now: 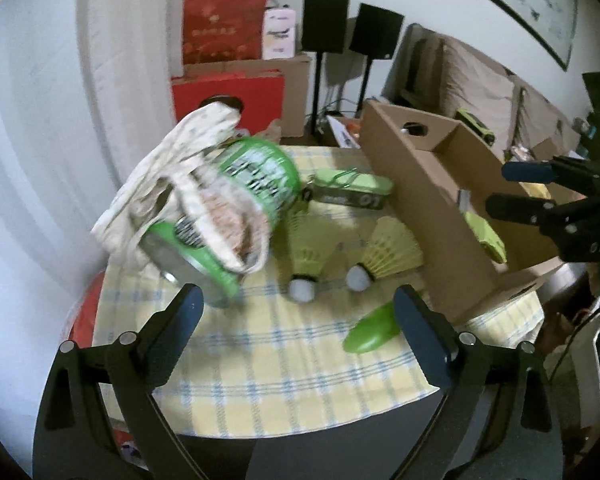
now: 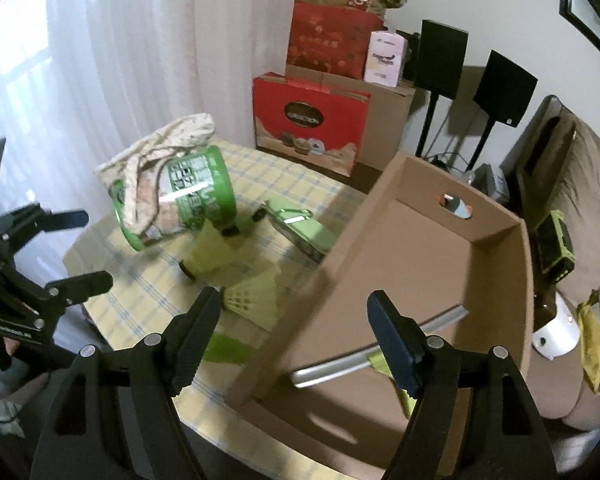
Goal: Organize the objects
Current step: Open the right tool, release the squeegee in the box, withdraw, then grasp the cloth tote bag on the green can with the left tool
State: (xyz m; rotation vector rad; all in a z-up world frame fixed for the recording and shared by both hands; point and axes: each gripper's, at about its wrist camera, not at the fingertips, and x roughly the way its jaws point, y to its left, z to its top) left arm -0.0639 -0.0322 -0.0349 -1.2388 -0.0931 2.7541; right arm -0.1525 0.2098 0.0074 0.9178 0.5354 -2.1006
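Observation:
On the yellow checked table (image 1: 260, 364) lie a green can (image 1: 256, 184) on its side with a cream cloth bag (image 1: 188, 184) draped over it, two yellow shuttlecocks (image 1: 306, 256) (image 1: 384, 256), a green flat case (image 1: 352, 188) and a green oval piece (image 1: 374, 330). An open cardboard box (image 1: 428, 184) stands at the right. My left gripper (image 1: 298, 304) is open and empty above the table's near part. My right gripper (image 2: 296, 300) is open and empty over the box's near wall (image 2: 300, 300); a silver-handled tool (image 2: 380, 348) lies inside the box.
Red gift boxes (image 2: 312, 120) and cardboard cartons stack against the wall behind the table. Two black speakers (image 2: 440, 60) on stands are at the back. A sofa (image 2: 580, 200) with a green device (image 2: 556, 246) on it is at the right. White curtains hang at the left.

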